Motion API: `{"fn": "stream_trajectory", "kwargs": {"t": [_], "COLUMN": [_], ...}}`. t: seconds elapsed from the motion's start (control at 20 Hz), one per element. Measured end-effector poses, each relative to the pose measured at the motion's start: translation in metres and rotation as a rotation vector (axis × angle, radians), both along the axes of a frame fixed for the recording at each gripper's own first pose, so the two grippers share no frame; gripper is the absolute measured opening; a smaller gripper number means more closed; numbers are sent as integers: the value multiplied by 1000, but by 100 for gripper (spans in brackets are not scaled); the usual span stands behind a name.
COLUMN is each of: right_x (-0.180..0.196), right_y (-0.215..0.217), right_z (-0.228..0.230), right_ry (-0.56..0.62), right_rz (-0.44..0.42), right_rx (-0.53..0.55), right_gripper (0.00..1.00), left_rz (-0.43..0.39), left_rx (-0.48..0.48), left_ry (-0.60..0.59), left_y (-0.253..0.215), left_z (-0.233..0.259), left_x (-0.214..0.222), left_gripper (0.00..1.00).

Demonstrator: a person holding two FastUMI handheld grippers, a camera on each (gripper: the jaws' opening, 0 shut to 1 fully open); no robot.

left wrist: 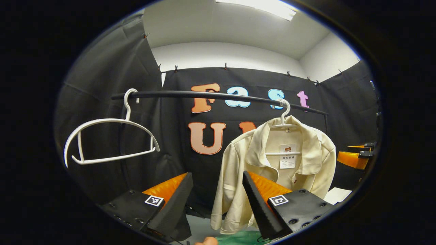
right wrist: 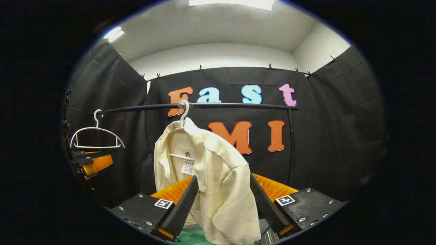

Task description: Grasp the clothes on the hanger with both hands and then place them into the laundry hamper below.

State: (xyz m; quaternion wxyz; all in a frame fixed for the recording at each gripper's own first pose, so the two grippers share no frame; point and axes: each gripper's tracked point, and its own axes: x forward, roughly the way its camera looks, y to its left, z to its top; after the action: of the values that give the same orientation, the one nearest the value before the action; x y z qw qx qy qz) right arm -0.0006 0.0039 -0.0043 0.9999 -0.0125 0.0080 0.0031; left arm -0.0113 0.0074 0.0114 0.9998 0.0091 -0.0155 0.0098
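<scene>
A cream shirt (left wrist: 277,163) hangs on a white hanger (left wrist: 285,117) from the black rail (left wrist: 218,97). The left gripper (left wrist: 218,200) has its fingers apart, the shirt's sleeve between them but untouched. The right gripper (right wrist: 223,204), fingers apart, frames the shirt's other sleeve. An empty hanger (left wrist: 109,139) hangs nearby.

Bright ceiling light panel (left wrist: 255,7) overhead, sharp focus, strong fisheye bending at edges.

No writing could be read: the white tag (left wrist: 287,160) inside the collar of the cream shirt (left wrist: 272,163), hanging beyond the left tongs (left wrist: 218,190), carried print too small to make out, and the square markers (left wrist: 154,200) on the tongs bore only patterns.
</scene>
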Motion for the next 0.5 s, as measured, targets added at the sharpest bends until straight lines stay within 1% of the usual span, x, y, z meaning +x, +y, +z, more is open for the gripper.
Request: {"fn": "stream_trajectory", "kwargs": {"t": [0.15, 0.2, 0.25, 0.3, 0.5], "right_x": [-2, -3, -3, -4, -7], "right_y": [0, 1, 0, -1, 2], "right_z": [2, 3, 2, 2, -1], "right_ry": [-3, -2, -2, -2, 2], "right_rz": [1, 0, -3, -4, -5], "right_rx": [2, 3, 3, 2, 5], "right_gripper": [93, 93, 93, 93, 93], "left_rz": [-8, -12, -11, -8, -9], "left_rx": [-6, -8, -7, -2, 2], "left_ry": [8, 13, 13, 7, -11], "left_y": [-2, -3, -2, -1, 0], "left_z": [-2, -2, -2, 0, 5], "left_x": [-5, -7, -8, -9, -13], "left_gripper": [96, 100, 100, 96, 97]}}
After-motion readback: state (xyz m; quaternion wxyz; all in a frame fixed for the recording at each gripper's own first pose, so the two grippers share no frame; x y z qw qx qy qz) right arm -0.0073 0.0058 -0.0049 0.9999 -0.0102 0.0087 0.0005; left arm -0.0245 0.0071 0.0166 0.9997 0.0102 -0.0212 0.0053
